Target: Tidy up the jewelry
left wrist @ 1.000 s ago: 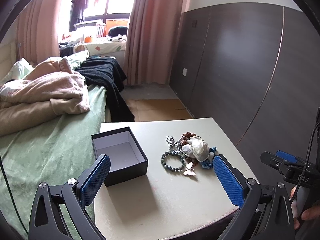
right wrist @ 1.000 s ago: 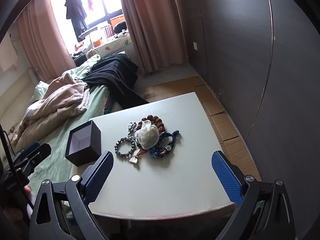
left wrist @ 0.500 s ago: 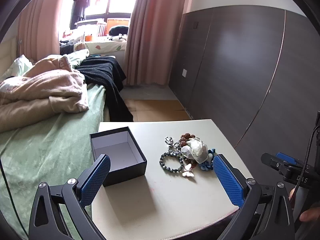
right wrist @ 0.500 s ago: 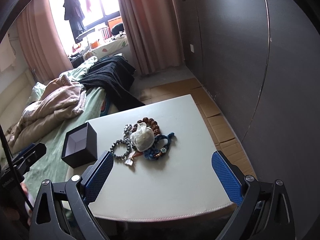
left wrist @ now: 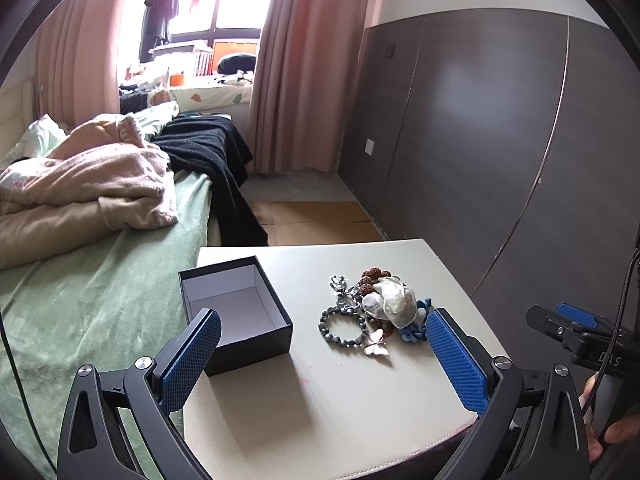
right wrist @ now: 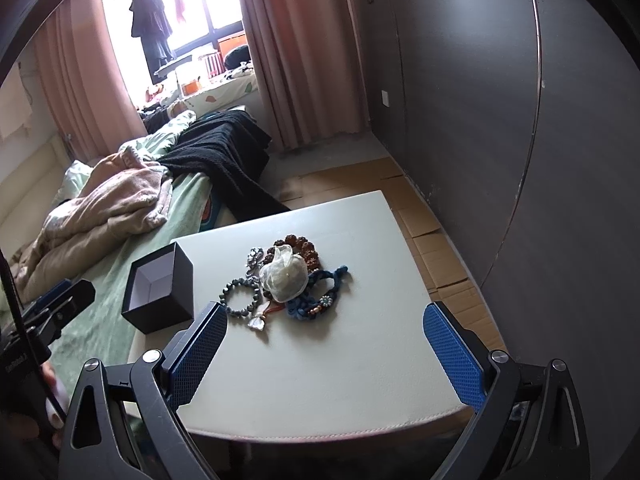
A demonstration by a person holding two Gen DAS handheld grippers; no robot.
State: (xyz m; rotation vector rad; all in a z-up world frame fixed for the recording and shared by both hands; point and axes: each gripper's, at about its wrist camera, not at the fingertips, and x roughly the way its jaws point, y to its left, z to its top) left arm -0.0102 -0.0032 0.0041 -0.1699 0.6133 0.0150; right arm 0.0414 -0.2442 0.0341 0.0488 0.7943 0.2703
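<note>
Both grippers — left gripper (left wrist: 322,354), right gripper (right wrist: 324,350) — hover wide open, empty, off the table's (left wrist: 340,408) near edge; open box (left wrist: 234,312) near its left edge.

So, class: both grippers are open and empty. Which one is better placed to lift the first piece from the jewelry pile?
Probably the right gripper: the jewelry pile sits between its fingers, nearly centred. The left gripper has the open box ahead, with the pile toward its right finger.

left wrist: nearside, facing table (left wrist: 360,400) | right wrist: higher | shared: table
</note>
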